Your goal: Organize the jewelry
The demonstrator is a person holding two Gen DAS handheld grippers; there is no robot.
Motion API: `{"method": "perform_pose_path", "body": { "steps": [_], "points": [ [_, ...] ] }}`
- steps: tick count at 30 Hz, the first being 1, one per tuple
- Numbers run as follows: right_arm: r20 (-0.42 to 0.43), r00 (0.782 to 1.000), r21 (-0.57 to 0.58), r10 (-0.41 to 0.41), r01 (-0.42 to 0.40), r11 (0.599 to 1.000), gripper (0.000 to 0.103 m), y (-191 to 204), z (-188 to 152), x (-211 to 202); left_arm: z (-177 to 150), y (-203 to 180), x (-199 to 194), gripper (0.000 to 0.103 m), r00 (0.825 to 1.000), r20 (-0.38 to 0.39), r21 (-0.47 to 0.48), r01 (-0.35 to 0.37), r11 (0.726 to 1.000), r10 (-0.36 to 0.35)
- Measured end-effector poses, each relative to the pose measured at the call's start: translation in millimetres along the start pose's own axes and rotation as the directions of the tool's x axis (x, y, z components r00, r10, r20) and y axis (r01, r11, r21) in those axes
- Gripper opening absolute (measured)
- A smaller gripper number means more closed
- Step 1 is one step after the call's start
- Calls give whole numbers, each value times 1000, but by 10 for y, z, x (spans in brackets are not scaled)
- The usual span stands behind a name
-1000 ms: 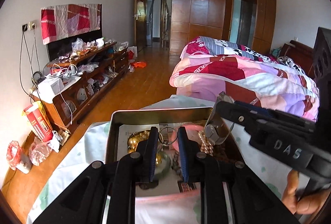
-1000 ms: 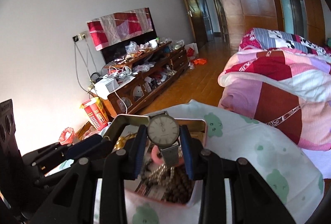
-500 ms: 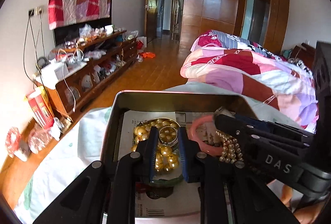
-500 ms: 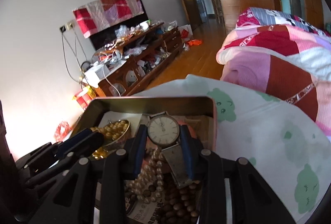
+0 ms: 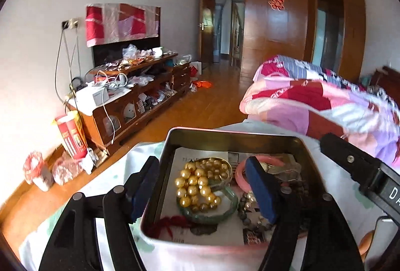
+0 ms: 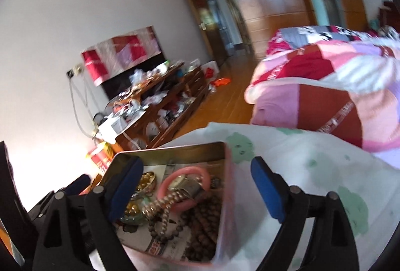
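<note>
A metal tin (image 5: 232, 137) stands on a white cloth with green prints. It holds a gold bead necklace (image 5: 197, 182), a green bangle (image 5: 226, 208), a pink bangle (image 5: 240, 174), dark wooden beads (image 6: 202, 228) and a silver watch (image 6: 186, 183) lying in the pink bangle (image 6: 183, 172). My left gripper (image 5: 202, 192) is open and empty over the tin. My right gripper (image 6: 197, 188) is open and empty over the tin's right side (image 6: 226, 171). Its arm shows in the left wrist view (image 5: 362, 171).
A bed with a pink and red patchwork quilt (image 5: 320, 101) lies to the right. A cluttered wooden TV cabinet (image 5: 140, 96) stands along the left wall. Bags and a red carton (image 5: 71, 136) sit on the floor by it. Wooden doors (image 5: 275, 21) are at the back.
Both grippers have opened. The right one let go of the watch, which now lies in the tin. The left one let go of a small ring-like piece above the gold beads.
</note>
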State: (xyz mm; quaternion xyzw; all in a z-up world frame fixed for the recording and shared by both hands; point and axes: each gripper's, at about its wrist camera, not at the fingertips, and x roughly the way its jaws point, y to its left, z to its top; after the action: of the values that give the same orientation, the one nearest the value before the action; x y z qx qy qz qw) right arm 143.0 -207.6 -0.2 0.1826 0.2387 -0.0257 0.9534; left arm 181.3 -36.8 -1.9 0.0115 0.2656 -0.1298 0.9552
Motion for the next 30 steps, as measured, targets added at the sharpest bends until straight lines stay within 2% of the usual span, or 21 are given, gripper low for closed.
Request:
{"method": "perform_pose_path", "body": {
  "steps": [4,8,11,15,21,30],
  "points": [
    [42,999,13,-27,26,1000,90,12,5,-244,-32,14,-287,72,998,47,-11,-39,999,40],
    [108,993,-43,-51,56,998,90,144,6,-521,-85,-23,-580,74,992,96,12,-82,997,80],
    [182,980,-93,-80,98,991,99,269,-57,-764,-146,-48,-789,79,985,139,24,-111,994,106],
    [269,958,-160,-98,144,977,100,435,-157,-1039,-198,-74,-986,82,976,173,41,-137,990,128],
    [307,948,-186,-82,144,972,102,533,-204,-1211,-222,-88,-1274,85,965,225,36,-150,988,138],
    [339,938,-155,-75,135,979,103,486,-208,-1394,-211,-131,-1539,88,951,273,33,-157,987,143]
  ]
}}
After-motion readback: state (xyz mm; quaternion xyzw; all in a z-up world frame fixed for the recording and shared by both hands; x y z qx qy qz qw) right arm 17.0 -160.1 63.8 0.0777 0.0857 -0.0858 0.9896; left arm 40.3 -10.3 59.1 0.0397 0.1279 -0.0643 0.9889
